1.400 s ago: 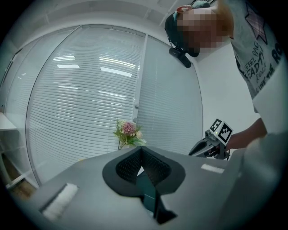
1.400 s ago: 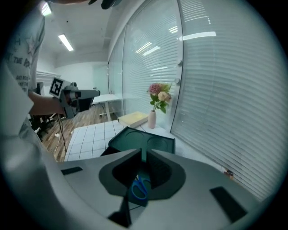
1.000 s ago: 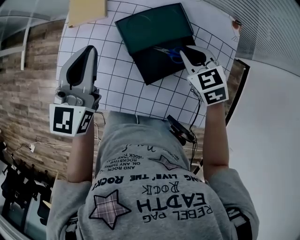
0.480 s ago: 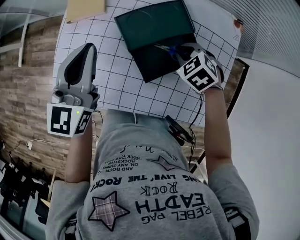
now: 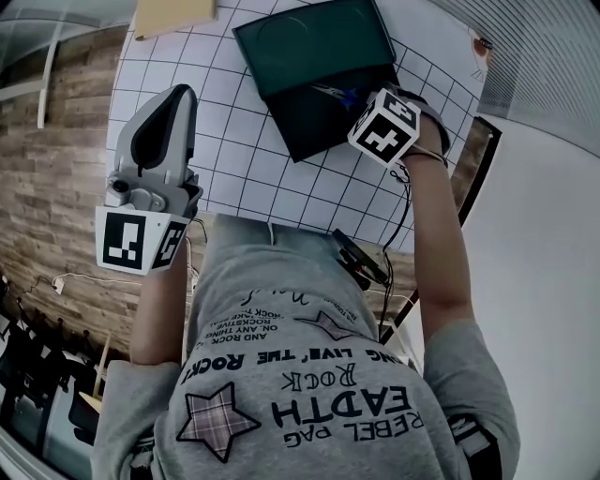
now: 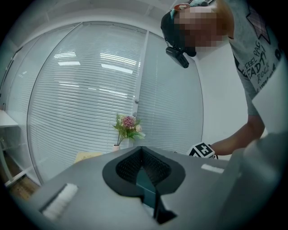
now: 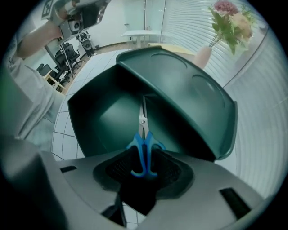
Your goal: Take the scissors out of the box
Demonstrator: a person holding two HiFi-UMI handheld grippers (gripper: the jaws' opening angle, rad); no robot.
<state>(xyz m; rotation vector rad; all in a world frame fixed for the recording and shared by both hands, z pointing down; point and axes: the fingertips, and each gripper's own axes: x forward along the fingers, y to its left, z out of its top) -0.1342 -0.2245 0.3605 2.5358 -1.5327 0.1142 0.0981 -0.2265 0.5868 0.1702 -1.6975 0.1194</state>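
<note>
The box (image 5: 314,122) lies open on the table (image 5: 234,178), in the far right part of it, and its lid (image 5: 314,47) leans back behind it. The scissors (image 7: 144,134) lie inside the box, with the blades toward the lid. A flat pad (image 5: 173,17) lies at the far edge, left of the box. A vase of flowers (image 7: 227,22) stands beyond the lid

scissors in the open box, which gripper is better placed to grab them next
Right. The right gripper points down into the box, jaws just opened, the scissors' blue handles between them. The left gripper is shut, off to the side over the table.
</note>
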